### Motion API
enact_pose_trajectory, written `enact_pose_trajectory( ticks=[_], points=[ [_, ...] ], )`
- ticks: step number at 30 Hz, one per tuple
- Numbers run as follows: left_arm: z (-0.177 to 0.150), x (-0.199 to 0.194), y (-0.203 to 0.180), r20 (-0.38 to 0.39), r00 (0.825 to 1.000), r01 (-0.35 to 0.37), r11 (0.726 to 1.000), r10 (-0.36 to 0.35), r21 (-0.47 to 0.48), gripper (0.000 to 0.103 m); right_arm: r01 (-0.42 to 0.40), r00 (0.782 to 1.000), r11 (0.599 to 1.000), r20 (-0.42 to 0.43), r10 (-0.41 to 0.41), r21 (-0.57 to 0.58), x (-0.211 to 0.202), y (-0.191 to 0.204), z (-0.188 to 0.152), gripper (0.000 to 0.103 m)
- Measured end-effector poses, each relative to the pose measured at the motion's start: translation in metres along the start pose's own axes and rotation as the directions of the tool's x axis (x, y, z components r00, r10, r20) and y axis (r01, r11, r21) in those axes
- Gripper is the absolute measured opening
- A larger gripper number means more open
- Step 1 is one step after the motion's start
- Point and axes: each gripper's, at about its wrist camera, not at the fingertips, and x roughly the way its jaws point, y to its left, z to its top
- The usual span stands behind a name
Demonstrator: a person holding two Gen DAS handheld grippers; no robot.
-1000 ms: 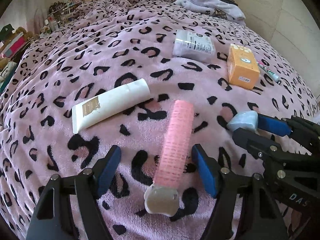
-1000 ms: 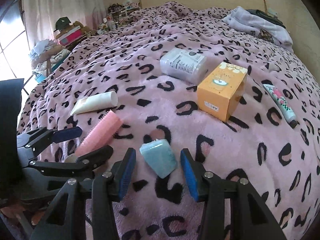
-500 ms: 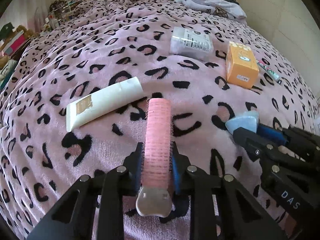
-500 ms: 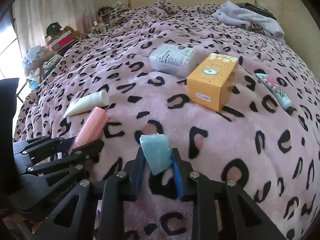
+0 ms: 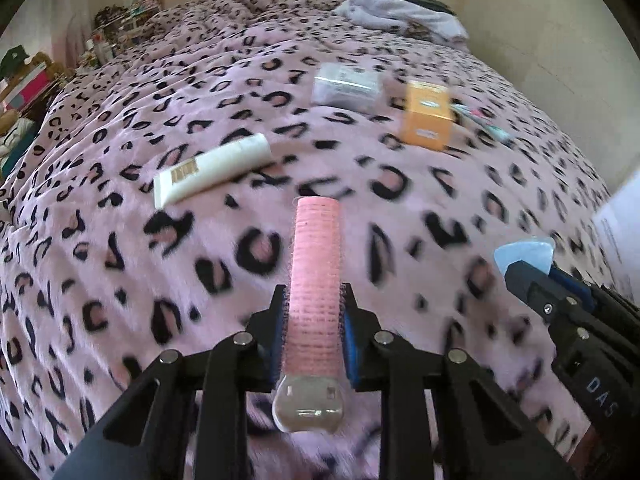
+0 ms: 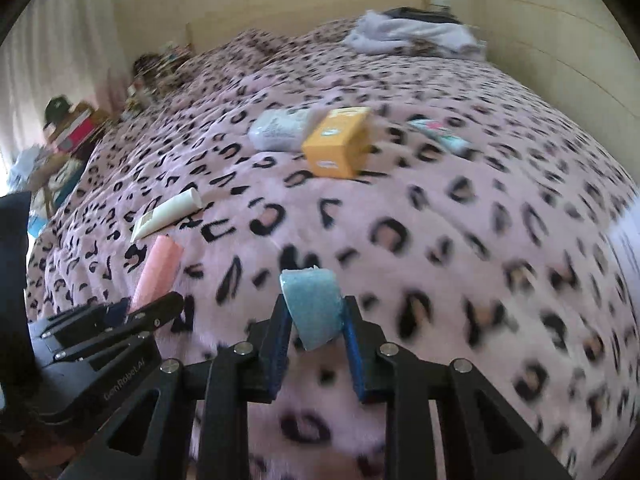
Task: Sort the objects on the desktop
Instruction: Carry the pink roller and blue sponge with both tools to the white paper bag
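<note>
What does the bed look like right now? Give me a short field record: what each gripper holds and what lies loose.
left gripper: shut on pink hair roller
right gripper: shut on blue sponge, jaws have just been closing
surface: leopard-print blanket
loose, near: white tube
loose, far: white pack, orange box, floral tube beyond the box
far corner: pile of clothes

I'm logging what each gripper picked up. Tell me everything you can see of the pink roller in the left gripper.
The pink roller is a long cylinder with a fuzzy, finely ridged, hook-like surface and a pale, translucent plastic clip at its near end. The left gripper is shut on it, blue pads pressing both sides near that end. It points forward away from the camera, apparently lifted clear of the leopard-print blanket. From the right wrist view its far end juts past the fingers.
</note>
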Motion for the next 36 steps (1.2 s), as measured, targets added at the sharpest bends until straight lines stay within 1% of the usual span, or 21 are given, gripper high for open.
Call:
enact_pose_trajectory(
  ticks=[2,5,8,11,14,17,21,27,36],
  points=[
    [-0.007,-0.016,-0.014,0.012,1.000,0.018,0.999,-0.018,0.027,0.024,0.024,1.000,0.999,0.010,-0.024,0.030,-0.018,-0.009,-0.010,0.026],
    [-0.014,-0.043,-0.037,0.033,0.998,0.043,0.997,-0.046,0.067,0.024,0.075,0.997,0.996,0.031,-0.076,0.053,-0.049,-0.024,-0.015,0.026],
    [-0.013,-0.068,-0.059,0.061,0.996,0.065,0.993,-0.071,0.096,0.024,0.117,0.991,0.990,0.048,-0.122,0.084,-0.082,-0.042,-0.015,0.026],
    [-0.010,-0.092,-0.084,0.096,0.991,0.076,0.988,-0.090,0.136,0.024,0.174,0.982,0.978,0.059,-0.182,0.116,-0.111,-0.062,-0.018,0.026],
    [-0.007,-0.111,-0.105,0.116,0.986,0.097,0.981,-0.118,0.167,0.024,0.197,0.976,0.968,0.067,-0.209,0.157,-0.131,-0.080,-0.023,0.026],
    [-0.007,-0.127,-0.124,0.136,0.982,0.104,0.974,-0.133,0.201,0.024,0.218,0.968,0.956,0.078,-0.237,0.194,-0.150,-0.094,-0.029,0.026],
    [-0.009,-0.143,-0.148,0.153,0.976,0.116,0.962,-0.156,0.246,0.024,0.232,0.962,0.946,0.093,-0.258,0.226,-0.170,-0.108,-0.035,0.026],
    [-0.013,-0.156,-0.183,0.167,0.968,0.132,0.946,-0.187,0.295,0.024,0.247,0.951,0.933,0.119,-0.285,0.261,-0.194,-0.125,-0.041,0.026],
    [-0.014,-0.161,-0.228,0.168,0.960,0.153,0.922,-0.224,0.355,0.024,0.274,0.934,0.909,0.138,-0.329,0.313,-0.217,-0.159,-0.045,0.026]
  ],
)
